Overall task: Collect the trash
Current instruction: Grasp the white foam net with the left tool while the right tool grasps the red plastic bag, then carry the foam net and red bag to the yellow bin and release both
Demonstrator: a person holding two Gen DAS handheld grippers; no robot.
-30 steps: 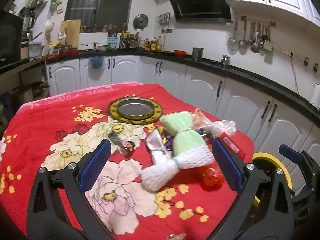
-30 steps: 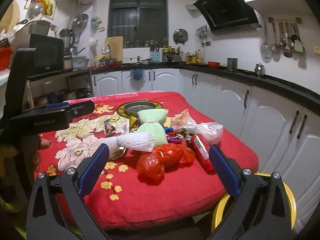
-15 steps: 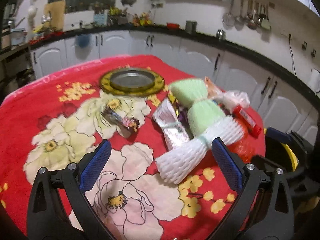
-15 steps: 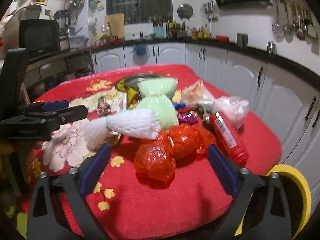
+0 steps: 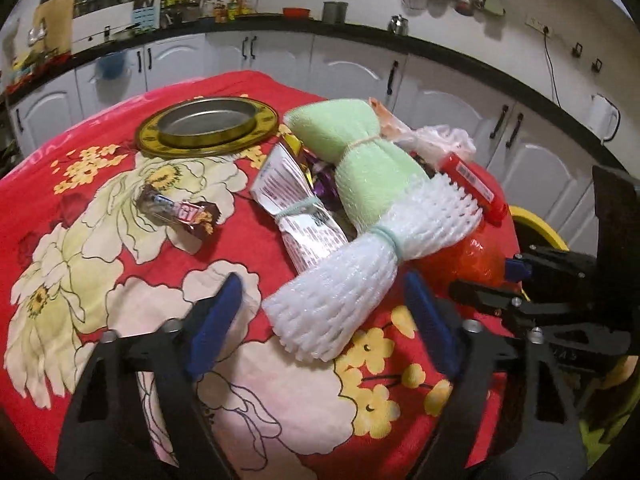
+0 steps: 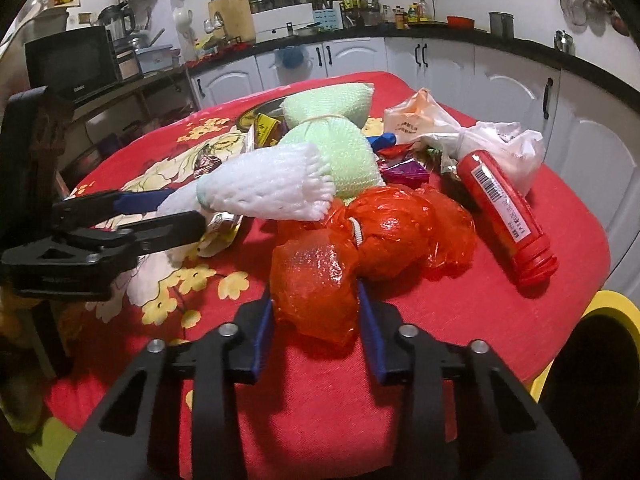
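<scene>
Both grippers dropped in on the trash pile since a second ago, jaws just closing.
Right gripper [image 6: 316, 320] pinches the near lobe of the red plastic bag [image 6: 360, 240], pads touching it at either side; squeeze fully on the crumpled bulk before lifting, thin film slips. Left gripper [image 5: 320, 320] is half-closed, white foam net [image 5: 360, 268] bundle's near end between the fingers, pads not yet on it; aim for the tied waist. Both point steeply down toward the red floral cloth [image 5: 60, 208]. Green foam net [image 5: 360, 160] at 12 o'clock of the white one, red tube [image 6: 504, 216] at 2 o'clock of the bag, yellow-rimmed bin [image 6: 608, 312] at 4 o'clock, likely the drop.
</scene>
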